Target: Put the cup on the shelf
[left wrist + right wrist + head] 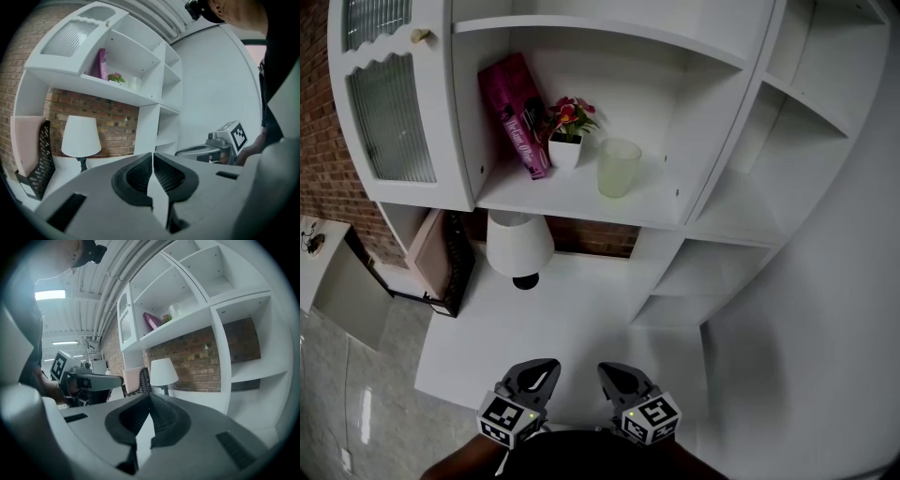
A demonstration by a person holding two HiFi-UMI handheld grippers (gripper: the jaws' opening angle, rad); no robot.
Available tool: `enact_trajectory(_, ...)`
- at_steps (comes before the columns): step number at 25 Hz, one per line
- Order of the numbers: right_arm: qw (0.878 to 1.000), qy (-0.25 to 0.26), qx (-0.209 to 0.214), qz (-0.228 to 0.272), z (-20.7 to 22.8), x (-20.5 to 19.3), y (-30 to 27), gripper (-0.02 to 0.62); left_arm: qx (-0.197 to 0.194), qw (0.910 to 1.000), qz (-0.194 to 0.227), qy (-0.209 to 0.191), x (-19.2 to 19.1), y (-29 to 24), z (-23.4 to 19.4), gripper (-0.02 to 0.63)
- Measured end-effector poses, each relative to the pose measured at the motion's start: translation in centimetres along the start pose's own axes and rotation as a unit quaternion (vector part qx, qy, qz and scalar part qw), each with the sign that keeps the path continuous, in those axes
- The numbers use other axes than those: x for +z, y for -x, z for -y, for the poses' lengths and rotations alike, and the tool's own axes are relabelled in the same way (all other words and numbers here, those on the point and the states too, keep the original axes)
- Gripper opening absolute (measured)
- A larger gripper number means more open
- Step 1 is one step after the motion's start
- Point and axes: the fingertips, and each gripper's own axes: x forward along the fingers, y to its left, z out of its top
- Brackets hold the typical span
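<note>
The pale green translucent cup [619,167] stands upright on the middle shelf of the white shelf unit [581,199], just right of a small potted flower [566,132]. It shows small and far off in the left gripper view as the cup [135,83] and in the right gripper view as the cup [175,310]. My left gripper [547,367] and right gripper [611,372] hang side by side low over the white desk, well below the cup. The jaws of both meet at the tips with nothing held, seen on the left gripper [152,155] and the right gripper [149,397].
A pink book [517,112] leans left of the flower. A white lamp [518,246] stands on the desk [581,328] under the shelf. A glass-front cabinet door [389,103] is at the left, open cubbies [741,206] at the right. A black mesh rack [455,267] sits at the desk's left end.
</note>
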Motion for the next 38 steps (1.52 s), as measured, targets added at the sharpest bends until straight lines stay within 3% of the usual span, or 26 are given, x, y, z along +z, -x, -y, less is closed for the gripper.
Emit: enact_trajectory(38,1.0,-0.014,-0.001,0.005,1.1,0.4,-0.2,0.003,-0.014,0.9995,-0.008,-0.027,0.7,-1.0,0.4,0.013)
